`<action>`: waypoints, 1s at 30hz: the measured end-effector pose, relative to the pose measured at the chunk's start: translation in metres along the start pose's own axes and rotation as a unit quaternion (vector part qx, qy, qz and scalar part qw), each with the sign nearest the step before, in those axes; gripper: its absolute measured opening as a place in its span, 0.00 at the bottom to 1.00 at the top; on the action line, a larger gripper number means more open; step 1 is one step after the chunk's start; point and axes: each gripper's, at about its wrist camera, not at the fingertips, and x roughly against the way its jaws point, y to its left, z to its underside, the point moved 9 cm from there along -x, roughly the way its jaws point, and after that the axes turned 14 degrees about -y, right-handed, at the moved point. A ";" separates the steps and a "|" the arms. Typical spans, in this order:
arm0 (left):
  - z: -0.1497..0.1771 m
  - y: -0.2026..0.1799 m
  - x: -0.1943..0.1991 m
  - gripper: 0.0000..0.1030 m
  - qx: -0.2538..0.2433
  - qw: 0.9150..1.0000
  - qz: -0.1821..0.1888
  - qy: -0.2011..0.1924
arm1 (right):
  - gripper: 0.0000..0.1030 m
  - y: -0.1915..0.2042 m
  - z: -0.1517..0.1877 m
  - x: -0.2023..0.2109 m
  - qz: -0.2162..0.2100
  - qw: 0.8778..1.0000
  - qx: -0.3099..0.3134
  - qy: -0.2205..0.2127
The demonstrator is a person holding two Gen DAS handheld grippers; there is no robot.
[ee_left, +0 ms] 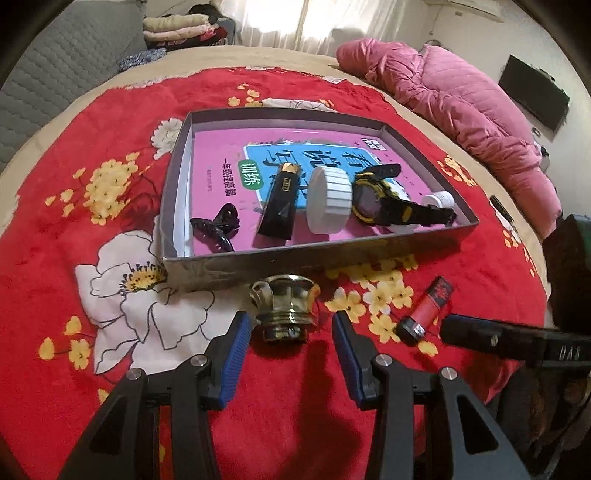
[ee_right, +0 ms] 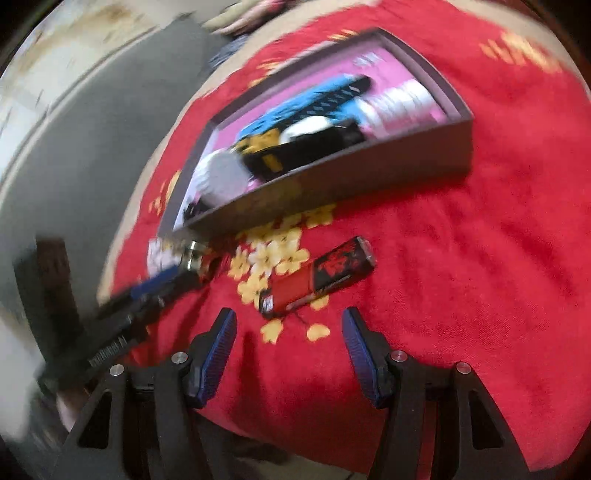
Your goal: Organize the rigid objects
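A grey shallow box (ee_left: 236, 267) sits on the red flowered blanket. It holds a pink book, a black hair clip (ee_left: 216, 229), a black-and-gold case (ee_left: 280, 201), a white ribbed lid (ee_left: 330, 199) and a black-and-yellow watch (ee_left: 384, 201). A brass-coloured metal fitting (ee_left: 284, 308) lies in front of the box, between my left gripper's open fingers. My left gripper (ee_left: 291, 325) is open. A red-and-black lighter (ee_right: 319, 277) lies on the blanket just ahead of my right gripper (ee_right: 290, 325), which is open and empty. The lighter also shows in the left wrist view (ee_left: 424, 312).
A pink quilted duvet (ee_left: 461, 107) lies at the back right of the bed. Folded clothes (ee_left: 177, 29) sit at the back left. The right wrist view is motion-blurred; the box (ee_right: 332, 177) and the left gripper's blue finger (ee_right: 159, 284) show there.
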 end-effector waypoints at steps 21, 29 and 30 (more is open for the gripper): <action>-0.005 -0.006 -0.027 0.41 -0.004 1.000 0.017 -0.003 | 0.16 -0.002 -0.023 -0.026 0.005 0.999 -0.033 -0.043; -0.031 -0.012 0.010 0.41 0.002 0.998 0.035 -0.054 | 0.12 0.021 -0.049 0.018 -0.013 0.995 0.013 -0.095; -0.037 -0.011 0.012 0.41 0.004 0.998 0.033 -0.061 | 0.12 0.023 -0.058 0.023 -0.014 0.994 0.015 -0.105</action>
